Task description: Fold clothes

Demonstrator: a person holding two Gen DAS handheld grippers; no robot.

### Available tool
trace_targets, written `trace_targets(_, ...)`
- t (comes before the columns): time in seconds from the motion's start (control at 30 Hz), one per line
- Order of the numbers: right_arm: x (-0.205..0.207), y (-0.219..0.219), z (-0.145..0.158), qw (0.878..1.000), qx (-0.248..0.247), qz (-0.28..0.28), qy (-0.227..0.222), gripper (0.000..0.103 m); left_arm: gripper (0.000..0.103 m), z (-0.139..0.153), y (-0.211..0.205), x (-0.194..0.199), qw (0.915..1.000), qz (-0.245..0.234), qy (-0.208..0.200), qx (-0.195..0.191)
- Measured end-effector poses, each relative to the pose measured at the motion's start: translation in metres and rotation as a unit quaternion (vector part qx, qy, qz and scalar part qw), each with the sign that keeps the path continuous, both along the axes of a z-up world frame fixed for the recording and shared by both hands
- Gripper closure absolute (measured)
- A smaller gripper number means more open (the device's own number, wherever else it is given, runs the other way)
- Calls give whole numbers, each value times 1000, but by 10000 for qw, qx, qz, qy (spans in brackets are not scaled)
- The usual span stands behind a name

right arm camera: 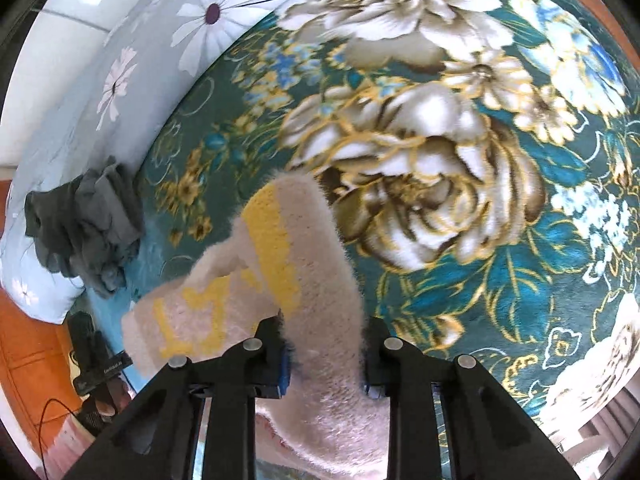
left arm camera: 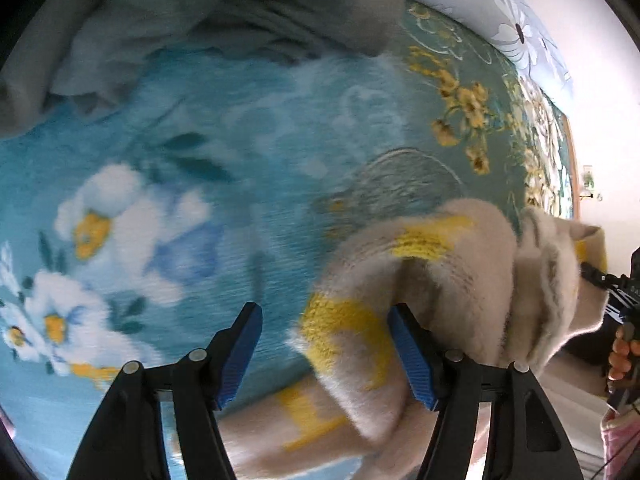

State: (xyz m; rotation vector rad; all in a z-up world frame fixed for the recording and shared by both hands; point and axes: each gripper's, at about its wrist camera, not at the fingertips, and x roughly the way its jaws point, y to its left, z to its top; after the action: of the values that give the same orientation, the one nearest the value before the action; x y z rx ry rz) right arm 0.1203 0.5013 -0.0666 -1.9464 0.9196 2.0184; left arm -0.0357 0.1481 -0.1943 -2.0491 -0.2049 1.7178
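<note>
A fuzzy cream sweater with yellow letters (left arm camera: 440,280) hangs bunched above the floral bed cover. In the left wrist view my left gripper (left arm camera: 326,356) is open, its blue pads (left arm camera: 240,356) spread wide, with a fold of the sweater hanging between and past the right finger. In the right wrist view my right gripper (right arm camera: 326,356) is shut on a thick fold of the same sweater (right arm camera: 304,248), which rises ahead of the fingers. The right gripper also shows at the right edge of the left wrist view (left arm camera: 616,284), holding the sweater's far end.
A teal floral blanket (right arm camera: 480,160) covers the bed. A crumpled grey garment (right arm camera: 88,220) lies at its far left, also at the top of the left wrist view (left arm camera: 240,12). A pale blue daisy-print sheet (right arm camera: 140,60) and white wall lie beyond.
</note>
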Motion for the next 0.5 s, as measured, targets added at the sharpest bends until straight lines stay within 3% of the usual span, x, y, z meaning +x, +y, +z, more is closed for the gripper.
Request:
trace_targets(0.07,0,2,3,10000,-4,-34,36,78,61,0,4,2,10000,31,6,4)
trace_targets(0.1,1,2,5,10000,-23,-65,65,78,62,1,5,4,10000,96,8,9)
trace_targets(0.17,-1,2,7,9999,-40,-121,73,78,75,6,3,9,9997,231,93,31)
trace_targets(0.23,-2,1,10,9998,-61,-146,85,78,82,17,-3,12,9990,390,189,86)
trace_targets(0.33,-6,-3,18,9997,-93,-165,176,78,87,37,-11,25,9973,595,402,120)
trace_targets(0.5,-20,-12,53,9982,-119,-16,593,79,89,95,-16,29,9893,958,1089,167)
